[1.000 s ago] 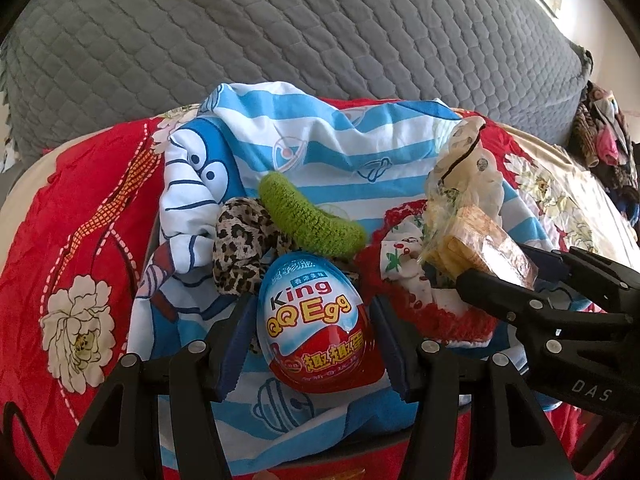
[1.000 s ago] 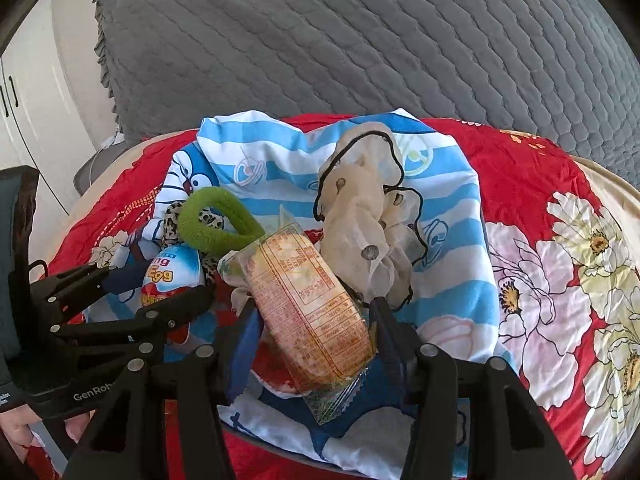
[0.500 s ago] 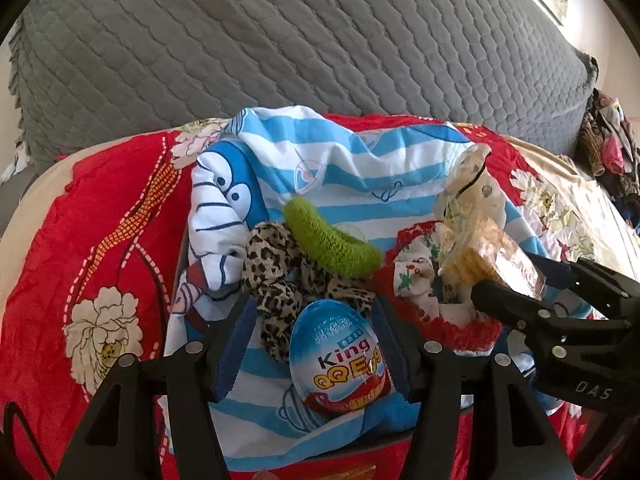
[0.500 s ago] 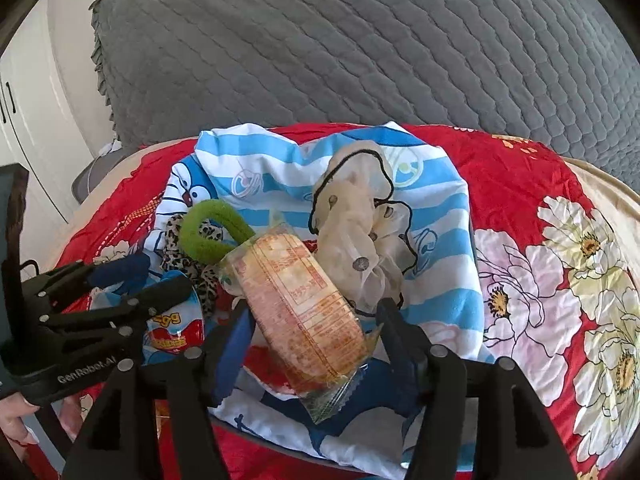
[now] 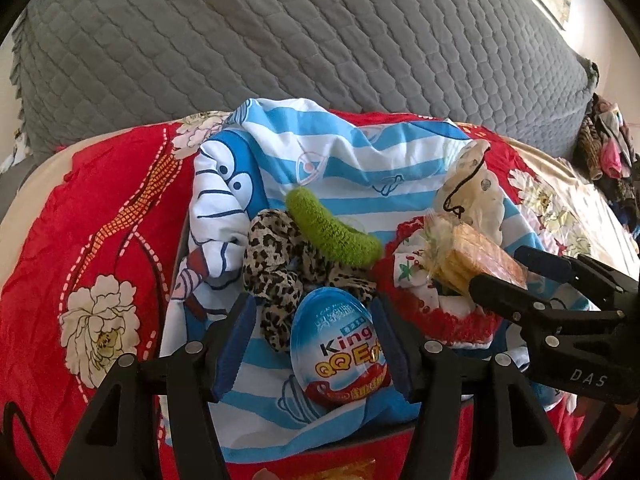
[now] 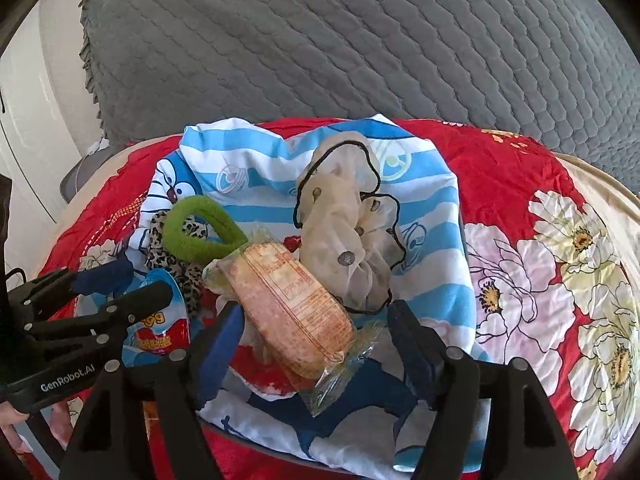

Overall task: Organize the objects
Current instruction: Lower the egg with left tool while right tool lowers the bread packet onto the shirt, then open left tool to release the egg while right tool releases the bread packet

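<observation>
A blue-and-red King QQ Egg (image 5: 338, 344) lies on the blue-striped cartoon cloth (image 5: 340, 168). It sits between the fingers of my left gripper (image 5: 314, 344), which is open with a clear gap at the left pad. My right gripper (image 6: 316, 336) straddles a clear-wrapped orange snack packet (image 6: 292, 308); its jaws are opening and the right pad is off the wrapper. On the cloth also rest a green hair tie (image 5: 332, 236), a leopard scrunchie (image 5: 272, 272), a red-edged scrunchie (image 5: 420, 312) and a beige dotted scrunchie (image 6: 344, 240). The left view shows the right gripper (image 5: 504, 270) at the packet (image 5: 472, 260); the right view shows the left gripper (image 6: 140, 280) at the egg (image 6: 160, 328).
The cloth lines a shallow container whose dark rim (image 5: 180, 240) shows at the left. It sits on a red flowered sheet (image 6: 540, 280). A grey quilted cushion (image 5: 320, 40) rises behind. Clothes (image 5: 608, 148) are heaped far right. A person's fingers (image 6: 12, 436) hold the left tool.
The egg, higher and closer between the left pads before, now lies lower on the cloth with a gap beside it. The right jaws have spread away from the snack packet.
</observation>
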Available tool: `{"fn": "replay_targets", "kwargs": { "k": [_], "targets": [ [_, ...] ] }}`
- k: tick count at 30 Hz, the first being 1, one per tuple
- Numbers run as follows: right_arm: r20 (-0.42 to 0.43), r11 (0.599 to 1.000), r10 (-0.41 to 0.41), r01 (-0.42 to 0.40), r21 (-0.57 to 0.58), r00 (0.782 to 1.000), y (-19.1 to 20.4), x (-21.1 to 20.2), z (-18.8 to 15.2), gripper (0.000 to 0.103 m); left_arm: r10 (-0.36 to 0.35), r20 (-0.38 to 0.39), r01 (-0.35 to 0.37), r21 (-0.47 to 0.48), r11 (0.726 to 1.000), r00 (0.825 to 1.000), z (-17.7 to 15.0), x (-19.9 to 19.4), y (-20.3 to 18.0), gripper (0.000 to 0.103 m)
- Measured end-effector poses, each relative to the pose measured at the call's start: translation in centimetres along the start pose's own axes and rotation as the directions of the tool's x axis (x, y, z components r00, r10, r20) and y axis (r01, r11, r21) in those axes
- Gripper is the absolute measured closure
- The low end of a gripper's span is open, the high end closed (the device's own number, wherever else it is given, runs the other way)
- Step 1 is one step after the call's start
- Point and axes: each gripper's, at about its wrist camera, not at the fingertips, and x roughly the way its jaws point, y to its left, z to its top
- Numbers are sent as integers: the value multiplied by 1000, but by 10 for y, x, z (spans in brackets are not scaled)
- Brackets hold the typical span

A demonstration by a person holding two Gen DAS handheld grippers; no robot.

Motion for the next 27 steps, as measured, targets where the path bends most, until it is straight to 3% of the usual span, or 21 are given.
{"fn": "replay_targets", "kwargs": {
  "k": [3, 7, 13, 15, 27],
  "targets": [
    [2, 1000, -1, 1, -7, 1000, 1, -2, 1, 26, 2, -2, -2, 0, 1000, 1000, 0, 0, 0, 40],
    [12, 1000, -6, 6, -22, 1000, 5, -5, 3, 24, 6, 3, -6, 0, 1000, 1000, 0, -3, 0, 31],
    [25, 1000, -18, 19, -19, 1000, 5, -8, 5, 15, 12, 1, -12, -9, 1000, 1000, 0, -4, 2, 29],
    [34, 1000, -20, 21, -10, 999, 4, -10, 6, 8, 19, -2, -19, -9, 1000, 1000, 0, -4, 3, 28],
    [32, 1000, 13, -13, 5, 999, 3, -15, 9, 1, 26, 2, -26, -14, 1000, 1000, -1, -11, 4, 25]
  ]
}}
